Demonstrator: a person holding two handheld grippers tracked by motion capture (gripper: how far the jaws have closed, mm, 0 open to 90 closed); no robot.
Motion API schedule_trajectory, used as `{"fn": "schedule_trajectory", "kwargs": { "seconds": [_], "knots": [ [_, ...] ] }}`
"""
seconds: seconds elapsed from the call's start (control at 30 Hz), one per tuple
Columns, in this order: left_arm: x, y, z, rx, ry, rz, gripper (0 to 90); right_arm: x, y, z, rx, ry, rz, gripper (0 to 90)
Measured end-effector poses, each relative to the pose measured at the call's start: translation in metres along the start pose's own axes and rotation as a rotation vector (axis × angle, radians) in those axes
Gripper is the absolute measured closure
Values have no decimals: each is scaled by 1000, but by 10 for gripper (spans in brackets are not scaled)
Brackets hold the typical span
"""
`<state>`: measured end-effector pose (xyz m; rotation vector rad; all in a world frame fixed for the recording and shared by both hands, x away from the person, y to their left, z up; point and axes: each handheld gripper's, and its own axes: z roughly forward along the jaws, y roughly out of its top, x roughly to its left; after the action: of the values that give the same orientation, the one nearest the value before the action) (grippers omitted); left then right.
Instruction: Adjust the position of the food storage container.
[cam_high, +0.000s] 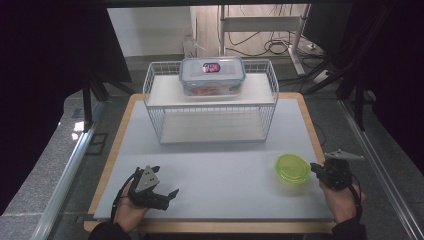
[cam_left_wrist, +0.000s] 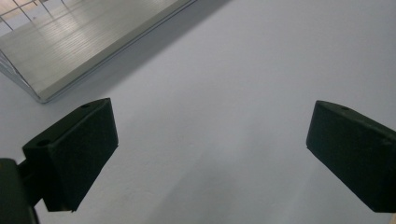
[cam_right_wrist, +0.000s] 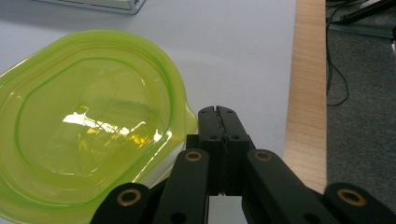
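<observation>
A translucent green container (cam_high: 292, 167) sits on the white mat at the right front; in the right gripper view the green container (cam_right_wrist: 88, 126) is close up, with a small tab on its rim. My right gripper (cam_high: 315, 167) is just right of it, held by a hand. The right gripper (cam_right_wrist: 217, 109) has its jaws pressed together right beside that tab, with nothing seen between them. My left gripper (cam_high: 165, 181) rests in a hand at the left front; the left gripper (cam_left_wrist: 210, 123) is open wide over bare mat.
A white wire rack (cam_high: 210, 95) stands at the back of the table, with a clear lidded box (cam_high: 212, 75) holding something orange on its upper shelf. The rack's base (cam_left_wrist: 70, 46) lies ahead of my left gripper. The table's wooden edge (cam_right_wrist: 308, 93) runs just right of my right gripper.
</observation>
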<state>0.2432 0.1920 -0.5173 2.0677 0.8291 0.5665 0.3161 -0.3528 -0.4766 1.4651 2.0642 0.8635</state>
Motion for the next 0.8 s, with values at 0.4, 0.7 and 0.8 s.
{"fn": "schedule_trajectory", "kwargs": {
  "seconds": [0.4, 0.7, 0.8],
  "knots": [
    [-1, 0, 2, 11, -3, 7, 22, 9, 1, 14, 39, 54, -2, 897],
    [-1, 0, 2, 22, -6, 14, 24, 1, -10, 20, 87, 109, 42, 890],
    [-2, 0, 3, 26, -7, 18, 25, 1, -10, 21, 69, 141, 52, 891]
  ]
}}
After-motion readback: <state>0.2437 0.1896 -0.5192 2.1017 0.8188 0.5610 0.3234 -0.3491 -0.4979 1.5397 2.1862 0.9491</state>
